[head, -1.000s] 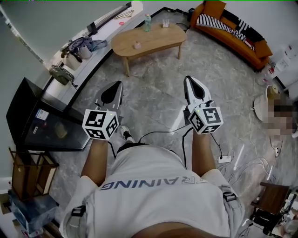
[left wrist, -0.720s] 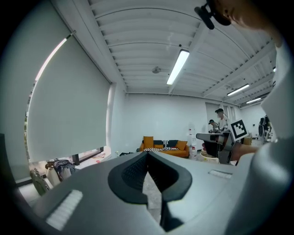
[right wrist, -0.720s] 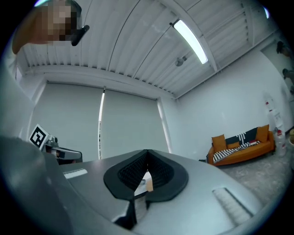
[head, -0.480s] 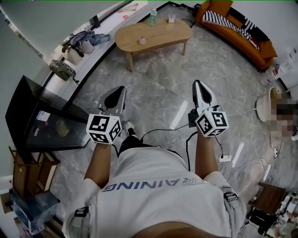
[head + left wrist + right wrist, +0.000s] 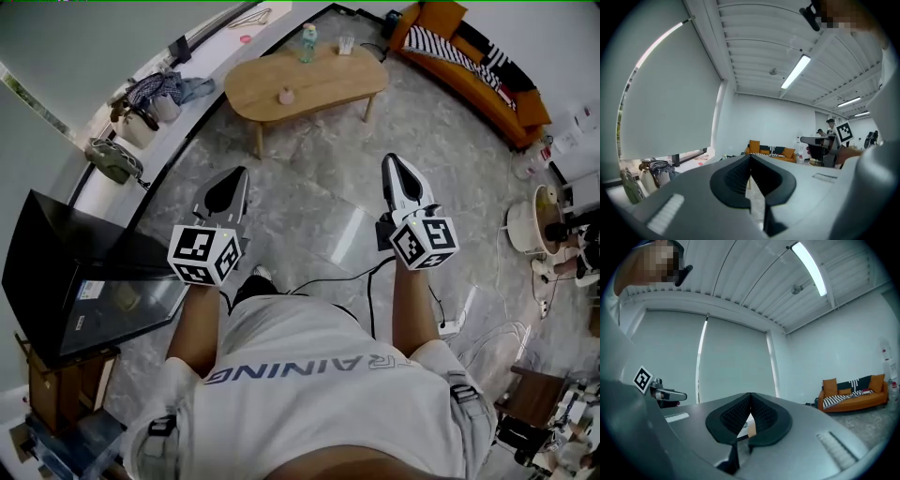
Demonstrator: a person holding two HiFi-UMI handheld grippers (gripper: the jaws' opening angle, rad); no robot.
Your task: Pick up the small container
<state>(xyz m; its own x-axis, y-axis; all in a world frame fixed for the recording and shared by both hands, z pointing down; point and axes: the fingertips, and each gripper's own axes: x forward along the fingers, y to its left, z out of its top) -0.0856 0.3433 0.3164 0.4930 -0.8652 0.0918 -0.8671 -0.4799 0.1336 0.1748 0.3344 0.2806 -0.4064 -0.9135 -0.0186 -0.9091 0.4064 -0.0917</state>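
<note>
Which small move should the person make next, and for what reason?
Probably a step forward toward the wooden table: the small container sits on it, far ahead of the person. The left gripper and right gripper have their jaws together and hold nothing, so a reach looks too early.

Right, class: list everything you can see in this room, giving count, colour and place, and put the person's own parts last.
coffee table: one, light wood, on the floor ahead
small container: one, pink, on the coffee table's near side
bottle: one, greenish, at the table's far edge
glass: one, clear, right of the bottle, apart from it
sofa: one, orange, top right by the wall
striped throw: one, black and white, on the sofa
bag: one, olive, on the ledge at left
cabinet: one, black, lower left
cable: one, black, on the floor near the person
left gripper: one, shut, empty, held over the floor
right gripper: one, shut, empty, held over the floor
</note>
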